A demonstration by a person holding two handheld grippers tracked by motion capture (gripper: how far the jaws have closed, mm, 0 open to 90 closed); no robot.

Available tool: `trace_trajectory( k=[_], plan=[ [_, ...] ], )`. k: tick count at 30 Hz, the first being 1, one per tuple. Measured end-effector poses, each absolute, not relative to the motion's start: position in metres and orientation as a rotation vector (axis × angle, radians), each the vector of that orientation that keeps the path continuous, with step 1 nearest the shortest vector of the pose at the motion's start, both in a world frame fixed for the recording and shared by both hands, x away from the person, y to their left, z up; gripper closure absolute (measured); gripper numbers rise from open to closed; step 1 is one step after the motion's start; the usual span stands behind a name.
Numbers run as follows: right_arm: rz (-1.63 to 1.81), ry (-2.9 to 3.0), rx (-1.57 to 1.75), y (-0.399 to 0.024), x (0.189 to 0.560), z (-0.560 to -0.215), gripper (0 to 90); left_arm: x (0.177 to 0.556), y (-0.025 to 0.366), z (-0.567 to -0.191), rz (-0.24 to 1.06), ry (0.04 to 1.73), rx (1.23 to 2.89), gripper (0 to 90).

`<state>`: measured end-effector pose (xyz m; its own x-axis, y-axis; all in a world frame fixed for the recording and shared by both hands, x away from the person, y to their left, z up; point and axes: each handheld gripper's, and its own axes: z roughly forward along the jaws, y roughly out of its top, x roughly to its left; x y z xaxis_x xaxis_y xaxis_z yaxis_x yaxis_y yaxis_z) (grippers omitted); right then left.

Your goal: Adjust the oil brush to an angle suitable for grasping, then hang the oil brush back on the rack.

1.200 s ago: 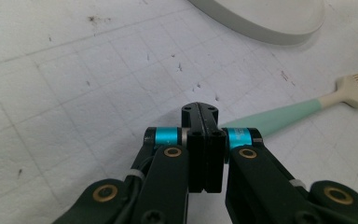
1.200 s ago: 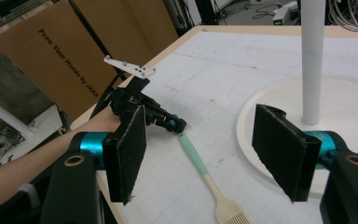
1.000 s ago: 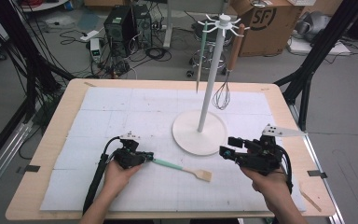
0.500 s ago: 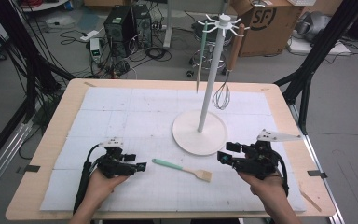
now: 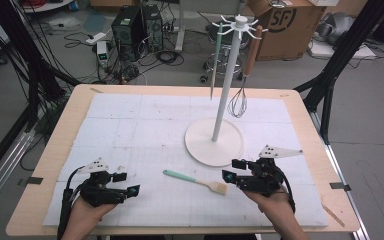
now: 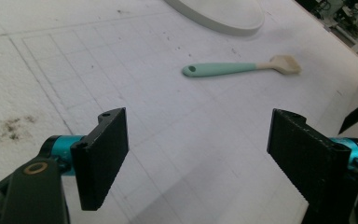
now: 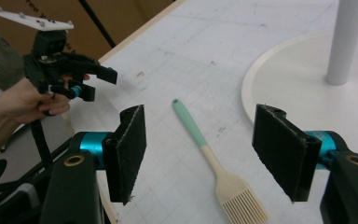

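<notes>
The brush (image 5: 196, 181) with the mint handle lies flat on the white mat of the table (image 5: 40, 180), between the two hands and just in front of the stand's round base (image 5: 200, 145). The left gripper (image 5: 130, 190) is apart from it, at its left; its jaws have just been opening and now stand wide with nothing between them. The right gripper (image 5: 228, 175) hangs near the bristle end, jaws wide and empty too.

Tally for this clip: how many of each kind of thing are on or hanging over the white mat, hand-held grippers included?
Basting brushes lying on the mat: 1, the brush
Hanging stands: 1, the white stand
Utensils hanging from it: 2, the whisk and the mint-handled utensil
Grippers: 2, the left gripper and the right gripper
Total: 6
</notes>
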<state>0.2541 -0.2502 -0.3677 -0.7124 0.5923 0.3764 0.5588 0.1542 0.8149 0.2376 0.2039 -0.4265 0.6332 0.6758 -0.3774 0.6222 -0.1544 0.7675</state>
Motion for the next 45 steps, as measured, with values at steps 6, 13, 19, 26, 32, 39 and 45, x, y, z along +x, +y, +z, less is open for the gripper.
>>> trace_trajectory(
  k=[6,13,19,26,32,39,45],
  plan=[
    [1.577,2.415,1.156,-0.234,0.254,-0.377,34.2,0.231,0.203,-0.424,0.044,1.012,1.849,21.1],
    [1.5,2.526,1.126,-0.203,0.266,-0.39,34.3,0.22,0.203,-0.42,0.043,0.989,1.843,19.7],
    [1.306,2.666,1.095,-0.175,0.284,-0.413,45.9,0.218,0.202,-0.424,0.029,0.987,1.847,19.7],
    [1.215,2.723,1.092,-0.167,0.296,-0.426,54.7,0.219,0.198,-0.425,0.002,0.966,1.858,19.7],
    [1.184,2.758,1.108,-0.166,0.304,-0.433,56.1,0.22,0.198,-0.426,-0.015,0.972,1.85,19.7],
    [1.113,2.776,1.052,-0.16,0.302,-0.437,54.4,0.221,0.197,-0.428,-0.016,0.979,1.854,19.7],
    [1.093,2.762,1.024,-0.158,0.301,-0.438,58.4,0.221,0.196,-0.43,-0.031,0.981,1.854,19.7]
  ],
)
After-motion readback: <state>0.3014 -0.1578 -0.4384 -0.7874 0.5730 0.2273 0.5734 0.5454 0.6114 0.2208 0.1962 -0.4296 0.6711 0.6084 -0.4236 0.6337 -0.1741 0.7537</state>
